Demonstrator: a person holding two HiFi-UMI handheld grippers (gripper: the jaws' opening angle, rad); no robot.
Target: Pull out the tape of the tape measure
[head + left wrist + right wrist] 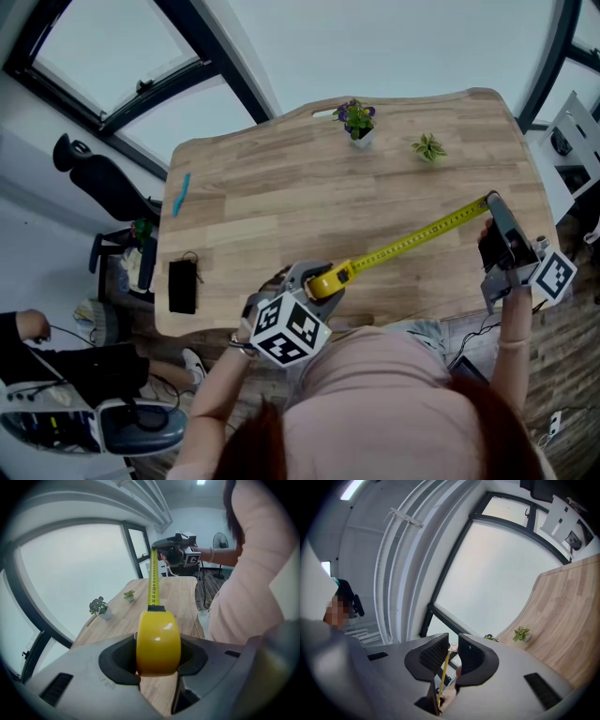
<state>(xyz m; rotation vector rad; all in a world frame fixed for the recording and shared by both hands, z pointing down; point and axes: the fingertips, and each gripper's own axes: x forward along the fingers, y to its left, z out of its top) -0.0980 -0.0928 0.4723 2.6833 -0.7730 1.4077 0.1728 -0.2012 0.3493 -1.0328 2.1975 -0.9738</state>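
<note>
While the tape measure (325, 279) is clamped by its yellow case between the pads of the left gripper (158, 654) above the table's (281, 187) near edge, its tape (412, 239) is stretched taut and slantwise over the wood towards the right edge. There its end is pinched between the narrowly set jaws of the right gripper (451, 654). Two small potted plants (356, 120) are set by the far edge. A blue pen (180, 194) is laid near the left edge.

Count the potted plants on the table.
2. The larger plant stands near the table's far edge; the smaller plant sits just right of it. The person's body may hide others at the near edge.
</note>
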